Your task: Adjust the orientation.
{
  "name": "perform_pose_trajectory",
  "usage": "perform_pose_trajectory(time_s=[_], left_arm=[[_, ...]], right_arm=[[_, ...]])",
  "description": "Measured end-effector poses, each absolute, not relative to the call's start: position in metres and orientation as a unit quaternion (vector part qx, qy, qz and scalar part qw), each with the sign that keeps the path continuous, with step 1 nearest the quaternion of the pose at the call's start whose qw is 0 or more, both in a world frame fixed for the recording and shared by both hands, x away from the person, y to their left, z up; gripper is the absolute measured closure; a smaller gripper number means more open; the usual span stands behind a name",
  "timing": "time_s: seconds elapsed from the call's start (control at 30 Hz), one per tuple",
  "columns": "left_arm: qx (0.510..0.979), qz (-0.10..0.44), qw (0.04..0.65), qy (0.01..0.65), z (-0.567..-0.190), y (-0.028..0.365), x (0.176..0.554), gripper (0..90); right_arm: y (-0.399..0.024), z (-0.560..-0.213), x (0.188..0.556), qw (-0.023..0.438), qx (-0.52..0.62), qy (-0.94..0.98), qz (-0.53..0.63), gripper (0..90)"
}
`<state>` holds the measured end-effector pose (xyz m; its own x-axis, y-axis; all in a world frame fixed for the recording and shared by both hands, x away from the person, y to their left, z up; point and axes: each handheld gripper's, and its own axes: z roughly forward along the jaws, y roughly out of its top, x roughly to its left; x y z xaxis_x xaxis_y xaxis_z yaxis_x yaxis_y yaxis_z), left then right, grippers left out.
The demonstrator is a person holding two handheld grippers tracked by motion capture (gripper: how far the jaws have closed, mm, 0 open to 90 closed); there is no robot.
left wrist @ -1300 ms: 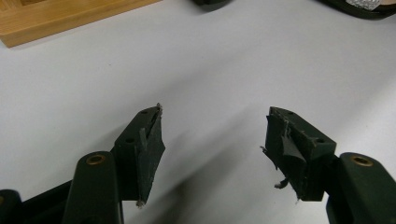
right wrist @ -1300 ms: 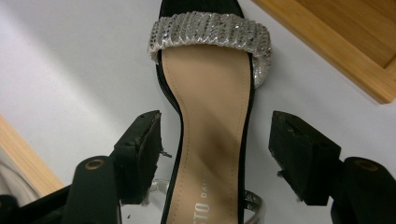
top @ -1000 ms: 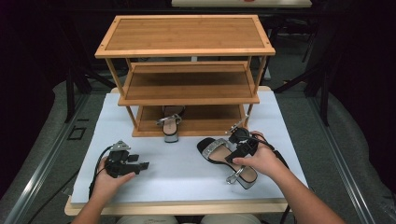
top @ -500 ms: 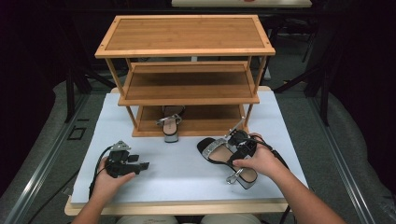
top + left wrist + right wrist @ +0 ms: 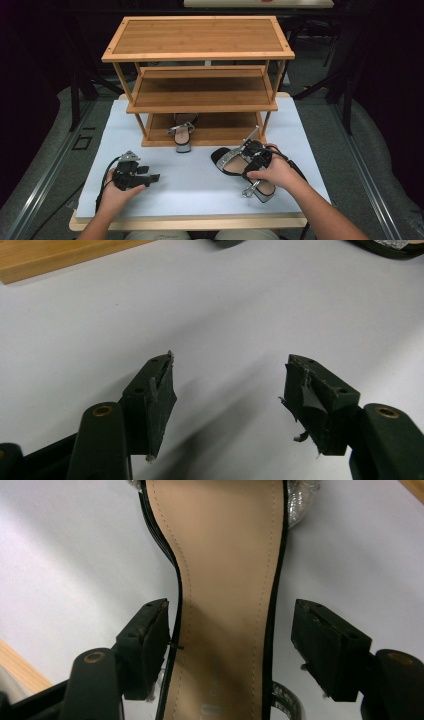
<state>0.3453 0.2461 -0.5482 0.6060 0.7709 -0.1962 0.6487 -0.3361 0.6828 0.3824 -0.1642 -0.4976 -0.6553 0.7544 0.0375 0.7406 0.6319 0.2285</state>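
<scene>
A black sandal with a tan insole and silver straps (image 5: 226, 161) lies on the white table top (image 5: 190, 180), in front of the rack's right end. My right gripper (image 5: 256, 156) is held over its middle. In the right gripper view the open jaws of the right gripper (image 5: 230, 640) straddle the narrow waist of the sandal (image 5: 225, 555); the left pad is at the sole's edge and the right pad stands off it. My left gripper (image 5: 150, 175) rests low over the table at the front left. This left gripper (image 5: 230, 390) is open, with bare table between its pads.
A three-tier wooden shoe rack (image 5: 200, 37) stands at the back of the table. A second matching sandal (image 5: 182, 131) sits on its bottom shelf, heel sticking out over the front edge. The table's front edge (image 5: 190, 220) is close to both hands.
My right hand and gripper have shifted slightly down and left over the sandal. The left gripper and both sandals have stayed where they were.
</scene>
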Motion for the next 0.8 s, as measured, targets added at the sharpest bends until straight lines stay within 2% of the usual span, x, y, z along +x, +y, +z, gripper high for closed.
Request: perform_pose_trajectory(time_s=[0.53, 0.8], left_arm=[[0.813, 0.080, 0.376, 0.436, -0.549, 0.246, 0.345, 36.6], [0.814, 0.078, 0.375, 0.436, -0.549, 0.246, 0.345, 36.6]], right_arm=[[-0.154, -0.509, 0.390, 0.027, 0.424, 0.902, 0.077, 37.7], [-0.156, -0.511, 0.391, 0.008, 0.434, 0.898, 0.075, 39.0]])
